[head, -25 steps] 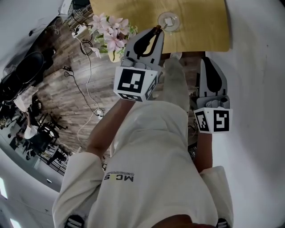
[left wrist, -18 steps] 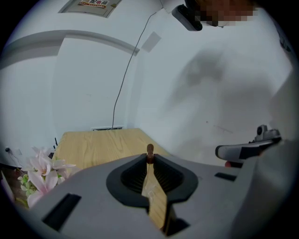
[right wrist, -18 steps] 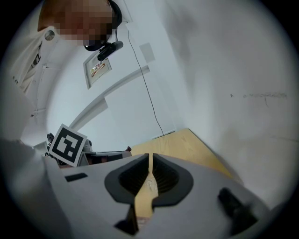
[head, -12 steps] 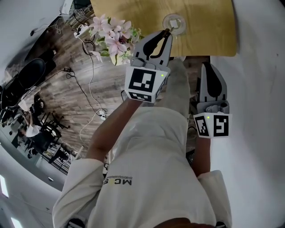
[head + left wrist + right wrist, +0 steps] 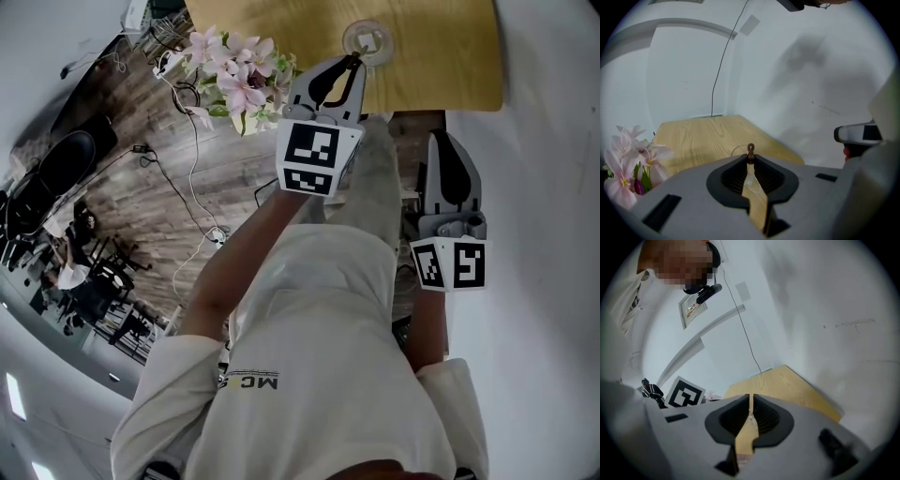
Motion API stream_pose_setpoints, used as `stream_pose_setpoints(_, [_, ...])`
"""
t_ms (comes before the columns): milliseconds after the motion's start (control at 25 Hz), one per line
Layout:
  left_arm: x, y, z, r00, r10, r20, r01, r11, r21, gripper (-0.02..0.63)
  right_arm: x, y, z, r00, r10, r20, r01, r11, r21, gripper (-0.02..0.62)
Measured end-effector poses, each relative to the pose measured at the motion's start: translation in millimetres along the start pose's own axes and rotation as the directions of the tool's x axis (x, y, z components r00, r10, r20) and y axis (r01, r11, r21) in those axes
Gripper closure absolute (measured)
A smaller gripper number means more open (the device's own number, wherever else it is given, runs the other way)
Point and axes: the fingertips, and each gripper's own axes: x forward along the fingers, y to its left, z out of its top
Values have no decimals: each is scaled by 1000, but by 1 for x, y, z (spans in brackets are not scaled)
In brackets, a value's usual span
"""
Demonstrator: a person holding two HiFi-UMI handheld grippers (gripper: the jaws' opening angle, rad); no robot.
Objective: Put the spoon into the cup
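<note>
A clear glass cup (image 5: 369,40) stands on the light wooden table (image 5: 441,56). My left gripper (image 5: 351,62) is shut on a thin spoon (image 5: 353,58). Its dark brown end pokes out past the jaw tips, right at the cup's near rim. In the left gripper view the spoon (image 5: 750,150) stands up between the closed jaws of the left gripper (image 5: 750,157), and the cup's rim (image 5: 737,151) shows faintly just behind it. My right gripper (image 5: 447,137) hangs off the table's near edge to the right, jaws together with nothing in them, as the right gripper view (image 5: 750,400) also shows.
A bunch of pink flowers (image 5: 240,77) stands at the table's left corner, close beside my left gripper, and shows again at the lower left as flowers (image 5: 629,164). White walls bound the table behind and to the right. Cables lie on the wooden floor (image 5: 178,178) at left.
My left gripper has moved forward and down over the table with the spoon, bringing its tip up to the cup's rim. The right gripper has hardly shifted.
</note>
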Motion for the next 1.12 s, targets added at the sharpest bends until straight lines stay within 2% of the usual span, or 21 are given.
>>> stream_pose_setpoints(240, [3, 0, -14, 999, 9, -53, -8, 1000, 20, 546, -1, 3, 2, 1000, -10, 5, 10, 1000, 4, 552])
stream_pose_setpoints(440, [4, -3, -25, 997, -16, -77, 17, 1000, 10, 489, 2, 4, -3, 1000, -15, -2, 15, 1000, 5, 552])
stream_pose_setpoints(560, [-2, -7, -23, 997, -35, -63, 36, 999, 11, 480, 2, 6, 0, 1000, -17, 7, 17, 1000, 5, 552])
stream_pose_setpoints(680, [-14, -13, -13, 998, -56, -25, 56, 998, 9, 495, 2, 10, 3, 1000, -20, 12, 20, 1000, -1, 552])
stream_pose_setpoints(800, [-24, -15, -12, 996, -82, -34, 82, 997, 3, 499, 2, 16, 9, 999, -23, 24, 23, 1000, -11, 552])
stream_pose_setpoints(1120, [-71, -8, 9, 997, -74, 9, 74, 997, 3, 585, -9, 41, 40, 998, -14, 68, 20, 996, -88, 552])
